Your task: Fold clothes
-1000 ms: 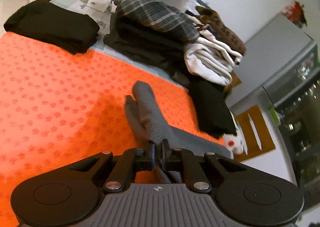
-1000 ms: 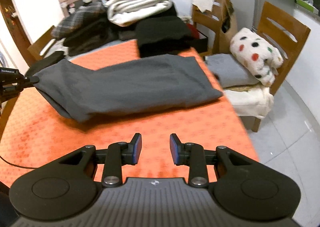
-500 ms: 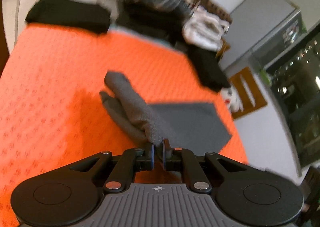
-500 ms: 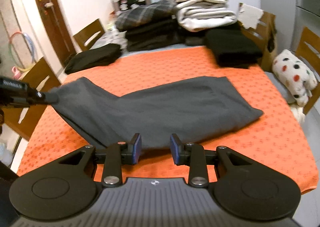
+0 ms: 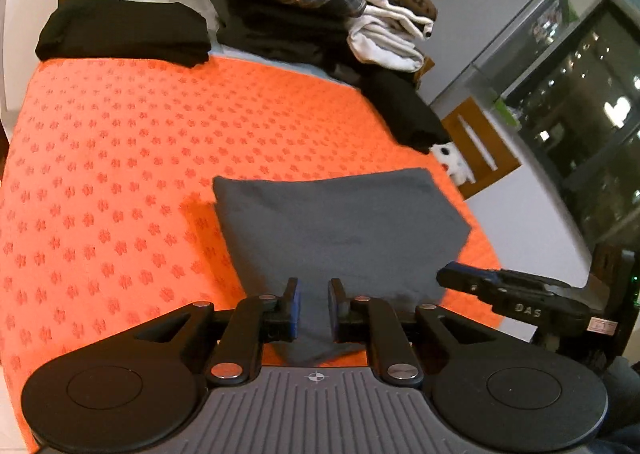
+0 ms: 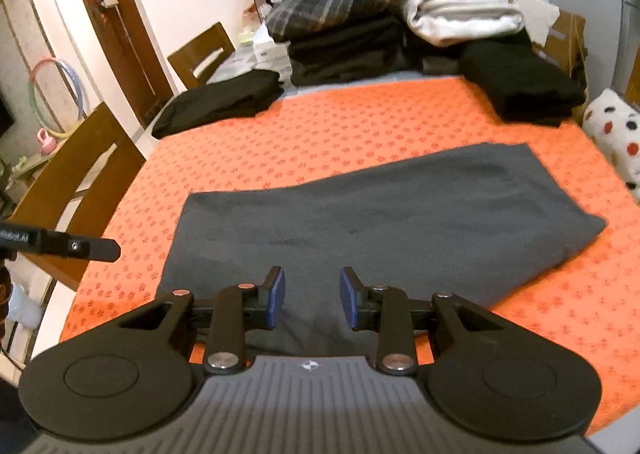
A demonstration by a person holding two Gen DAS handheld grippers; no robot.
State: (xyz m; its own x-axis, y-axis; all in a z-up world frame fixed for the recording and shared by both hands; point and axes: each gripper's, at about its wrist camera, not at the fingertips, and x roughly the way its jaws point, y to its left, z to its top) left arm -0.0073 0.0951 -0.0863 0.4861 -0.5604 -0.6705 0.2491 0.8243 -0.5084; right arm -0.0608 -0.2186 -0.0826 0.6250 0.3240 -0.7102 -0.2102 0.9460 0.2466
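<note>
Left gripper (image 5: 311, 308): jaws opening, apart, grey cloth between them but unpressed. Grey garment (image 6: 380, 213) lies flat on the orange patterned cloth (image 6: 360, 121), near edge by both grippers. Soft, limp, light knit; likely drapes and slides little. Best taken at near corners. Right gripper (image 6: 312, 302): jaws closing over the near hem, not yet pinching.
</note>
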